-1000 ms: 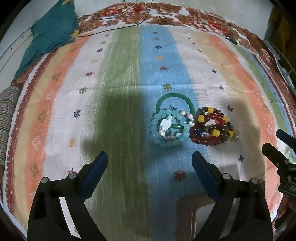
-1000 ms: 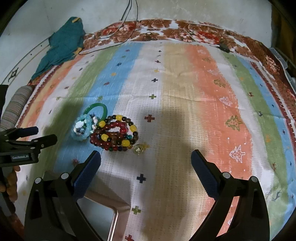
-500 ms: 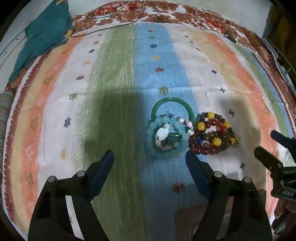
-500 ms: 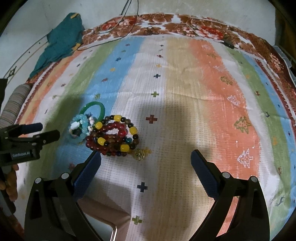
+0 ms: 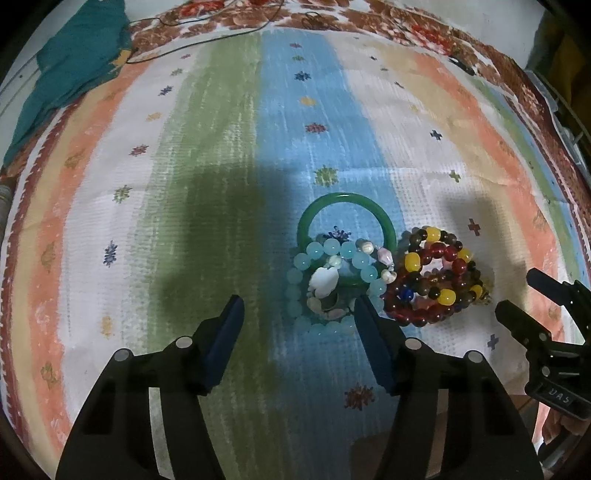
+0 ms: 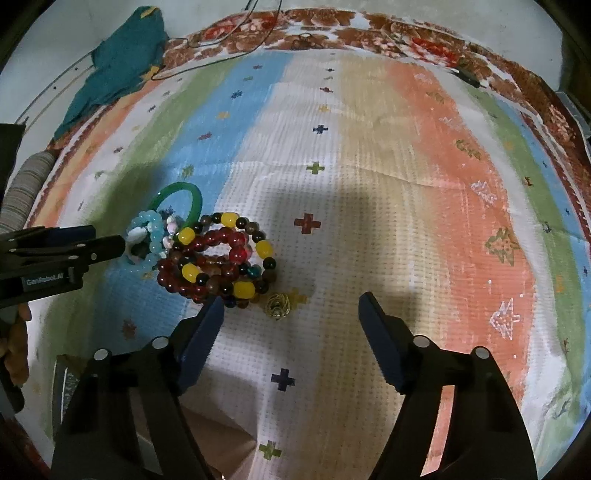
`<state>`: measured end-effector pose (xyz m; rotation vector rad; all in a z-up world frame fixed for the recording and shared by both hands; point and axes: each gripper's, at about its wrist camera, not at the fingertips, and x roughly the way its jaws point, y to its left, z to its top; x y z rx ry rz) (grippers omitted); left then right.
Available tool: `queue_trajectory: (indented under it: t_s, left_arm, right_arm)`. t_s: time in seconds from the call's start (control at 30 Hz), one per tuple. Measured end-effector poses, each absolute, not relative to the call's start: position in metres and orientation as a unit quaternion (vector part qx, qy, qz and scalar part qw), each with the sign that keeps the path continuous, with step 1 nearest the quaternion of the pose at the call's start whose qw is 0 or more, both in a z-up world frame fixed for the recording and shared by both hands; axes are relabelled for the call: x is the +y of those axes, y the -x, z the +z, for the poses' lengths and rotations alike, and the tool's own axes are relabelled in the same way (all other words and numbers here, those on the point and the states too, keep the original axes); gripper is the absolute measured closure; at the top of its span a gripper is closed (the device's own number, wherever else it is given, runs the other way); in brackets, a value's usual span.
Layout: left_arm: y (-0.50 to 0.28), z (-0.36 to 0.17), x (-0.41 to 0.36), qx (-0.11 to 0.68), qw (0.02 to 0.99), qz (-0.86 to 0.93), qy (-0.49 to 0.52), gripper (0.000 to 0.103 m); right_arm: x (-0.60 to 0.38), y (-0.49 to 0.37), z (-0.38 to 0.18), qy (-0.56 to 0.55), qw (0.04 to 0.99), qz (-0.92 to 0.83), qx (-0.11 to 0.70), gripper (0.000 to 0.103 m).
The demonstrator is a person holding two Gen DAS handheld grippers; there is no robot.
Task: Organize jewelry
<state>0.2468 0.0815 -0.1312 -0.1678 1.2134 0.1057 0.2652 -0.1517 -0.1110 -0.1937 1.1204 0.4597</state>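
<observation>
A green bangle [image 5: 347,221] lies on the striped cloth, with a pale blue bead and shell bracelet [image 5: 332,280] over its near edge. Beside them to the right lies a heap of red, yellow and dark bead bracelets [image 5: 432,280]. My left gripper [image 5: 299,317] is open, low over the cloth; its right finger [image 5: 373,339] is next to the blue bracelet. In the right wrist view the same pile [image 6: 218,254] lies ahead left, with a small gold wire charm [image 6: 277,304] beside it. My right gripper [image 6: 291,321] is open, the charm between its fingers.
A teal cloth [image 5: 74,70] lies at the far left corner, with a black cable [image 5: 207,29] along the far border. A brown box edge [image 6: 207,443] shows below the right gripper. The left gripper [image 6: 59,254] reaches in from the left in the right wrist view.
Both grippers have moved forward and down toward the jewelry. The left gripper's right finger now reaches the blue bracelet; the right gripper now stands around the gold charm.
</observation>
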Motion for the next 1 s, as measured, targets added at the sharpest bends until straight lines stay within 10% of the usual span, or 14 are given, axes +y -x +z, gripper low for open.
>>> queue_trajectory:
  t_s: [0.63,1.0]
  left_arm:
    - [-0.268,-0.152,0.074,0.588,0.805,0.035,0.067,0.064]
    - [-0.270,-0.153,0.073,0.588,0.805,0.038,0.064,0.090]
  right_arm:
    - [-0.141,-0.274,-0.135,0.107,0.798,0.210,0.554,0.054]
    - [-0.144,-0.275,-0.137,0.110,0.796,0.214,0.555,0.086]
